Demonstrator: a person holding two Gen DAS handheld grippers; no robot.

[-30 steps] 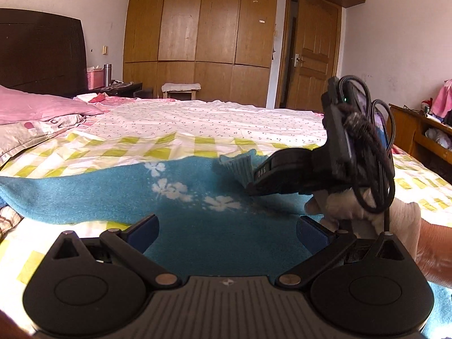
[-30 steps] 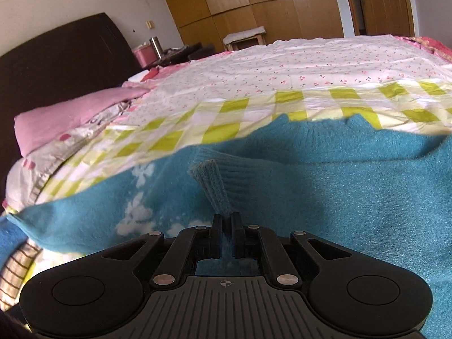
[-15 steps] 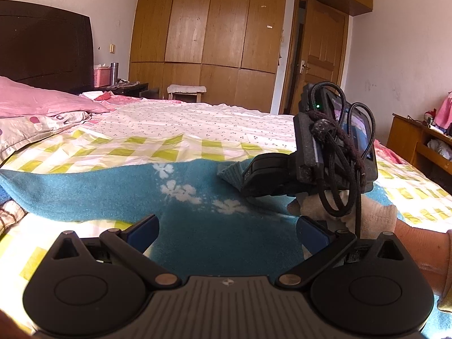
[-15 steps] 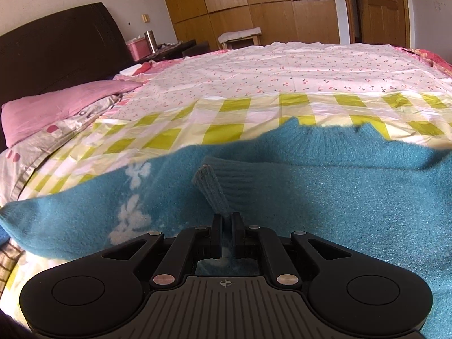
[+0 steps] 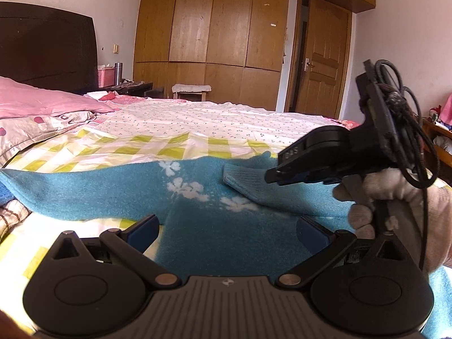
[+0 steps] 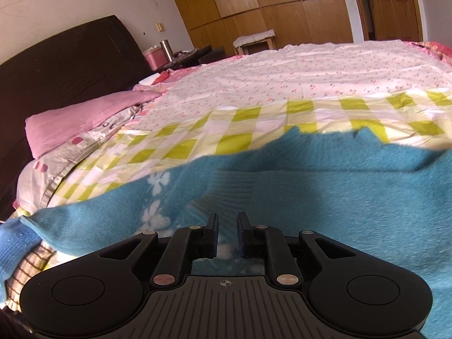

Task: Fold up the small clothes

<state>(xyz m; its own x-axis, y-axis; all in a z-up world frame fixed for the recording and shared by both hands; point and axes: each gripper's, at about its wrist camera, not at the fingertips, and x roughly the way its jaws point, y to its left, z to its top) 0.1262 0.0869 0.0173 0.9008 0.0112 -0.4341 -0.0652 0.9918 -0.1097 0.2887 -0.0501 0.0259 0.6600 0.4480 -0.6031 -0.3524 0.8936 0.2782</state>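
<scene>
A teal fuzzy sweater [image 5: 118,195] with white flowers lies spread on the bed; it also fills the right wrist view [image 6: 325,197]. One sleeve lies folded across the body, its ribbed cuff [image 5: 248,182] flat on the sweater. My left gripper [image 5: 227,230] is wide open and empty, low over the sweater's near edge. My right gripper [image 6: 227,223] has its jaws a little apart and holds nothing; the cuff [image 6: 231,189] lies just beyond its tips. In the left wrist view the right gripper [image 5: 275,176] hovers above the cuff, held by a gloved hand.
The bed has a yellow-checked sheet [image 5: 118,149] and a floral sheet [image 5: 212,121] behind it. Pink pillows [image 5: 36,104] lie at the left by a dark headboard [image 5: 48,53]. A plaid and a blue garment [image 6: 17,251] lie at the left edge. Wooden wardrobes stand behind.
My right gripper has opened and let go of the sleeve cuff, which now lies flat on the sweater. The right gripper has lifted and drawn back a little. The left gripper has stayed open.
</scene>
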